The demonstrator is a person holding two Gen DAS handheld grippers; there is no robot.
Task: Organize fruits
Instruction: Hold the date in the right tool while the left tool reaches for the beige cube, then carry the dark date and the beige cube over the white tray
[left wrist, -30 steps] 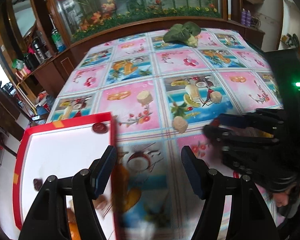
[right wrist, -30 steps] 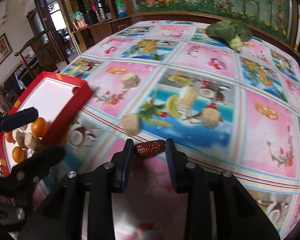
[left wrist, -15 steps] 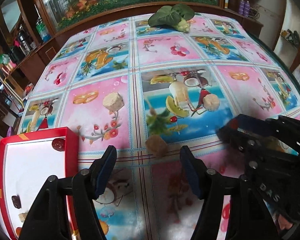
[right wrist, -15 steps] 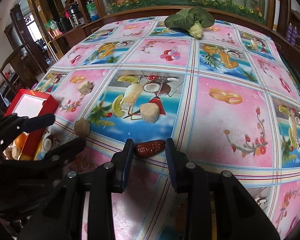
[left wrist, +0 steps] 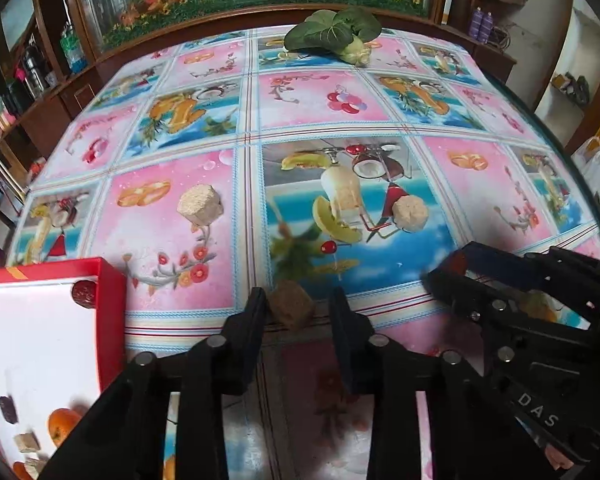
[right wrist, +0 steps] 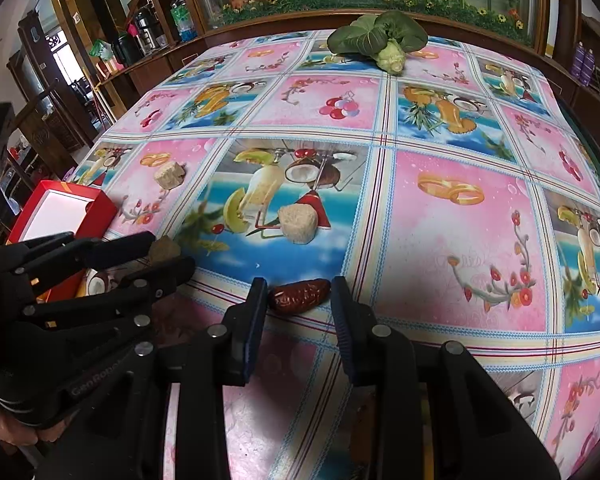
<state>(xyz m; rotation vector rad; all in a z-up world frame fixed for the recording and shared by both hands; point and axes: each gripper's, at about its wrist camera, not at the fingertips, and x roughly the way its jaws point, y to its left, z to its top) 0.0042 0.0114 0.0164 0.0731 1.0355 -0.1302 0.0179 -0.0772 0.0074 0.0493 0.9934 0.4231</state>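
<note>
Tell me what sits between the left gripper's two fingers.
A brown cube lies on the tablecloth between the left gripper fingers, near the left one; the left wrist view shows it, not yet clamped.

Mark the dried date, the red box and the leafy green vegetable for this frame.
dried date (right wrist: 299,296): right wrist view, middle of its wrinkled body.
red box (left wrist: 114,320): left wrist view, outer red side wall.
leafy green vegetable (right wrist: 364,38): right wrist view, broad dark leaf.
</note>
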